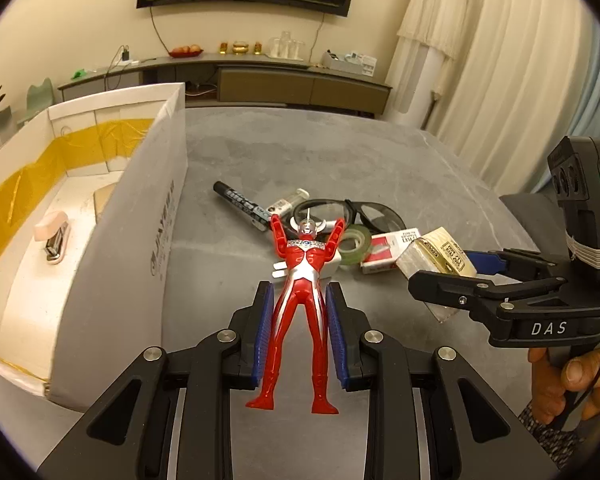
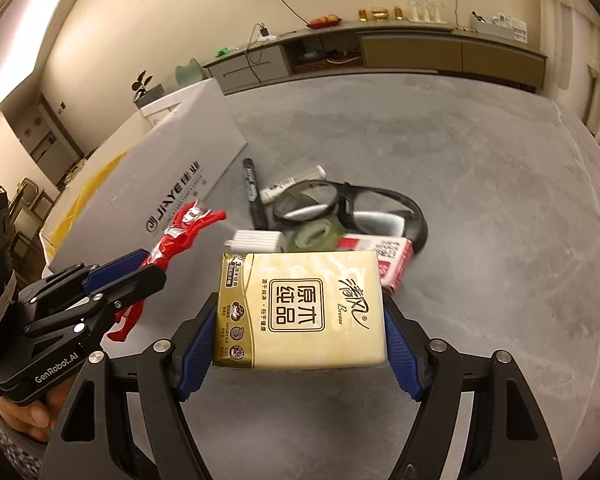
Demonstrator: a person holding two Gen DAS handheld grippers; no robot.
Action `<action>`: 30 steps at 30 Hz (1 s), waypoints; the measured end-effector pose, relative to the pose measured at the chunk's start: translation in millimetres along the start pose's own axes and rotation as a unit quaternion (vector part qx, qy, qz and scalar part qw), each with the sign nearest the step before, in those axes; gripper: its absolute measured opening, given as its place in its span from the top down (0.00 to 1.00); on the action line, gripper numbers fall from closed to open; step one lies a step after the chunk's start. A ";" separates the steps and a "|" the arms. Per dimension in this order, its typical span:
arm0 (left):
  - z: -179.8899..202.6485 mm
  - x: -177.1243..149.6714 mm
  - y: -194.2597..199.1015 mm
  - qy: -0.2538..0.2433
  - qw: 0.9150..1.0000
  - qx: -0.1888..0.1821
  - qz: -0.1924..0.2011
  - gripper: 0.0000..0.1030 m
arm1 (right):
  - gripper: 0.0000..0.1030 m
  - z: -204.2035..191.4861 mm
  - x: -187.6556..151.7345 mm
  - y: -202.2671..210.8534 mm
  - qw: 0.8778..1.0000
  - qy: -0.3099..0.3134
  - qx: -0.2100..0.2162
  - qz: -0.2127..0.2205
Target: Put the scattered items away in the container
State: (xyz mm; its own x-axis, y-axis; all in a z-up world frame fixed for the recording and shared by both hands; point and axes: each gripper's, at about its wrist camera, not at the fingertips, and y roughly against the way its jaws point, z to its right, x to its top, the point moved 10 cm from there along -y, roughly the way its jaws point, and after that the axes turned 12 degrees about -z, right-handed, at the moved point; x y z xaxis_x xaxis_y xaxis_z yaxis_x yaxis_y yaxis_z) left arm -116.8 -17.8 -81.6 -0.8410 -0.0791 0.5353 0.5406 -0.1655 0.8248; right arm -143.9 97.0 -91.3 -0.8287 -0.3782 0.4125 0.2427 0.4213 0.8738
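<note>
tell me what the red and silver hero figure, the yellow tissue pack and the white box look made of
The red and silver hero figure looks like moulded plastic: glossy highlights, crisp seams. The yellow tissue pack seems wrapped in thin shiny film, printed and slightly rounded at its edges. The white box looks like matt cardboard with yellow tape along its flaps.

- Red and silver hero figure (image 1: pixel 302 280): arms raised, legs clamped between blue pads, off the table.
- Yellow tissue pack (image 2: pixel 300 312): printed face up, pinched at both ends, lifted.
- Pile at 12 o'clock of the figure: black marker (image 1: pixel 240 205), goggles (image 1: pixel 348 210), green tape roll (image 1: pixel 354 245), red-white carton (image 1: pixel 384 254).
- White box (image 1: pixel 140 216) at 9 o'clock, open, yellow-taped, stapler (image 1: pixel 54 238) inside.
</note>
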 end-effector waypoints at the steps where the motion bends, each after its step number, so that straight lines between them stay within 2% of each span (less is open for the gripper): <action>1: -1.3 0.1 1.3 0.001 1.000 0.001 0.000 0.73 | 0.27 2.0 4.1 -2.9 1.000 0.001 0.000 0.001; 10: -4.8 14.2 34.4 0.004 0.999 -0.013 0.039 0.73 | 0.27 1.5 18.3 -4.2 1.000 -0.006 0.006 0.009; 30: -56.7 32.9 99.9 0.050 0.993 -0.009 0.105 0.73 | 0.27 -51.3 52.0 6.3 0.999 0.012 0.020 0.037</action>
State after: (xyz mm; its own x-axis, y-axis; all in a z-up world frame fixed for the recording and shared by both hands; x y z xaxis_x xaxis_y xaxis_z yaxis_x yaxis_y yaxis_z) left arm -91.8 -92.7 8.1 -0.7084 -0.2116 0.6734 0.7045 -0.1531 0.6930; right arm -159.7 37.7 -51.1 -0.7962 -0.3648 0.4828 0.2830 0.4807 0.8300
